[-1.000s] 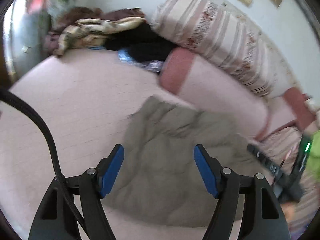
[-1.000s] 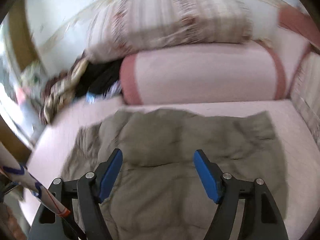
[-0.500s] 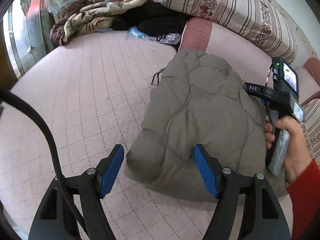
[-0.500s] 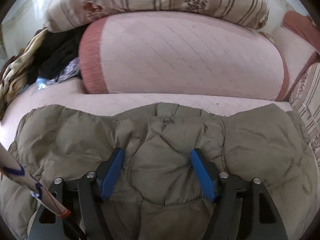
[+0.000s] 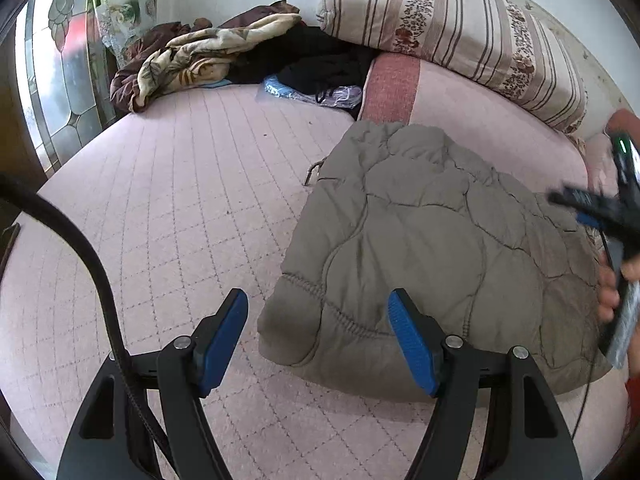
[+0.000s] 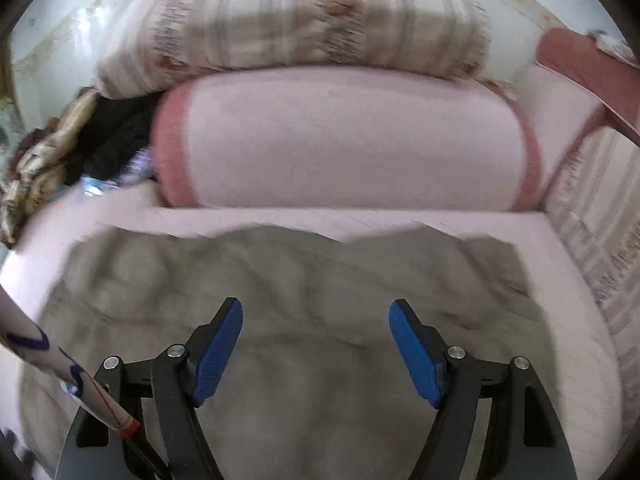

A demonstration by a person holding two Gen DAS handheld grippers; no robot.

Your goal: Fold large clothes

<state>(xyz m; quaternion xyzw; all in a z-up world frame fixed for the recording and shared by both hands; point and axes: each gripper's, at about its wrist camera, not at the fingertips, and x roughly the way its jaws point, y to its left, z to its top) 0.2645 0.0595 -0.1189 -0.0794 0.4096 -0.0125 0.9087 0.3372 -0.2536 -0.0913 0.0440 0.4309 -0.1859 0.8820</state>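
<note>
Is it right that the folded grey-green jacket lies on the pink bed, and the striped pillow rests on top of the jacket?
Not quite. The jacket does lie folded on the pink bed, but the striped pillow does not rest on it. The left wrist view shows the pillow lying on the pink bolster behind the jacket, apart from it.

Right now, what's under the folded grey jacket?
The jacket lies on the pink quilted bed cover, visible around its edges. A thin metal loop sticks out at its far left edge. Anything beneath the padding is covered.
</note>
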